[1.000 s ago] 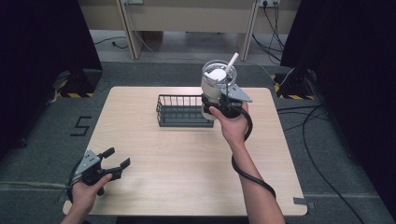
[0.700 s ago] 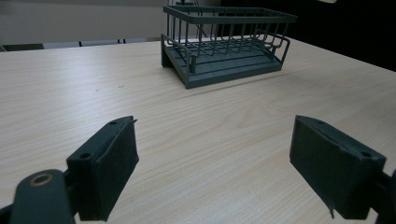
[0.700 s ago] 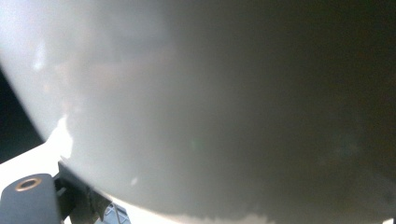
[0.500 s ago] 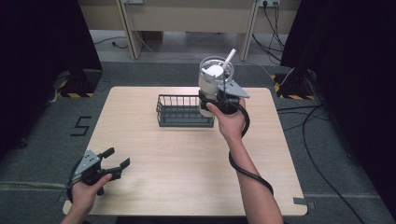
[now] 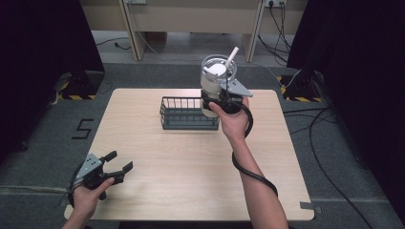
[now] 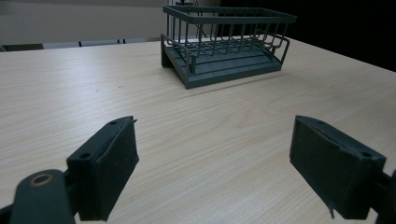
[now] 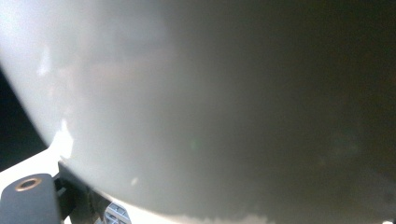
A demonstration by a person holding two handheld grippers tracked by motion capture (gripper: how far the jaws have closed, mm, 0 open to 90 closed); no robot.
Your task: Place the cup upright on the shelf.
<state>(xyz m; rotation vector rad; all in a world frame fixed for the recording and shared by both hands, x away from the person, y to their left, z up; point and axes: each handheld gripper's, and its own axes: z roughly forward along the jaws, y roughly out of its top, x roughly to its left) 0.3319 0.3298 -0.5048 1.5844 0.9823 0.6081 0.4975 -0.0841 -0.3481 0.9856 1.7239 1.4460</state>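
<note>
**Around the work: table, basket and floor**

We see a pale wooden table (image 5: 191, 181) with a dark wire basket (image 5: 186, 125) standing upright toward its far edge. On the grey floor to its left we find a black "5" marking (image 5: 82, 129) and, beyond it, a yellow-and-black striped block (image 5: 70, 88). To the right, black cables (image 5: 329, 143) trail across the floor. Dark curtains (image 5: 43, 47) hang on both sides.

High view sits above the near edge of the bench (image 5: 191, 191), looking forward and down. Left gripper view skims low across the bench toward the wire basket (image 6: 226, 42), which both share. Right gripper view is pressed right up against the cup (image 7: 210, 107).
</note>
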